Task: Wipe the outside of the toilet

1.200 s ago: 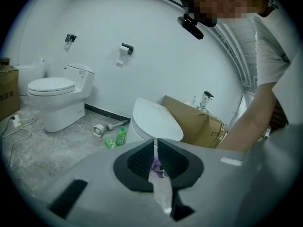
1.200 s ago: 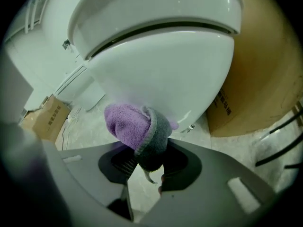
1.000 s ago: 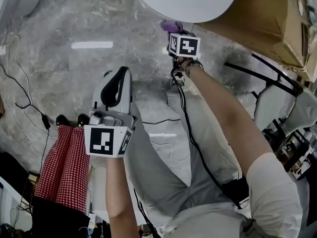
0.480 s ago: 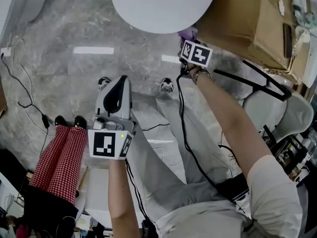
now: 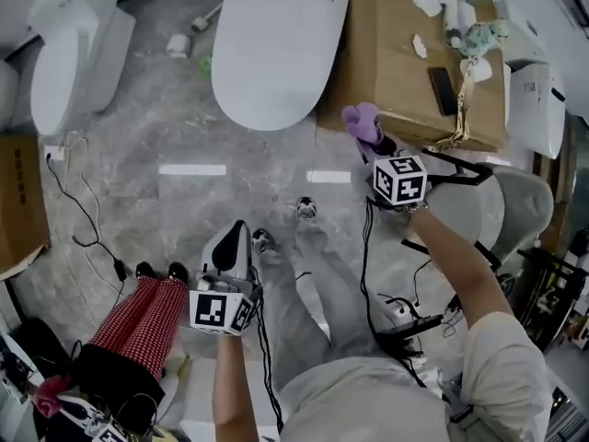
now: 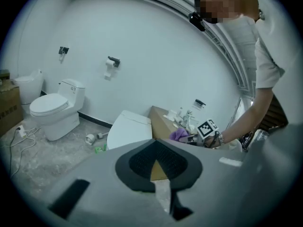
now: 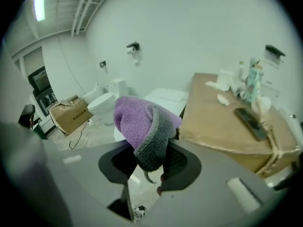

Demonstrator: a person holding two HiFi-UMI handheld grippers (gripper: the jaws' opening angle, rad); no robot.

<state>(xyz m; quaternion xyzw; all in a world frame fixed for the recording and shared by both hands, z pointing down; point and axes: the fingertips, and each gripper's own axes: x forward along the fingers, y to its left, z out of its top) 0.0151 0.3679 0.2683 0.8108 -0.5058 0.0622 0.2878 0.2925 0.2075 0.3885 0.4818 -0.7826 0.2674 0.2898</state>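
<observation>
Both tools have drawn back from the toilet [image 5: 276,53], whose closed lid now shows whole at the top of the head view. The left tool [image 5: 236,233] hangs low over the floor, jaws closed on nothing. Further right, the right tool [image 5: 375,144] keeps the purple cloth [image 5: 361,120] clenched, beside the cardboard box [image 5: 405,72] and clear of the porcelain. Nothing is being wiped; I judge the cloth must go back to the bowl's outside.

We saw the toilet [image 5: 276,53] cut off by the head view's top edge, the lower end of the purple cloth [image 7: 139,126] buried inside the right gripper [image 7: 150,161], and small items [image 5: 442,7] on the cardboard box [image 5: 386,72] too tiny to name.
</observation>
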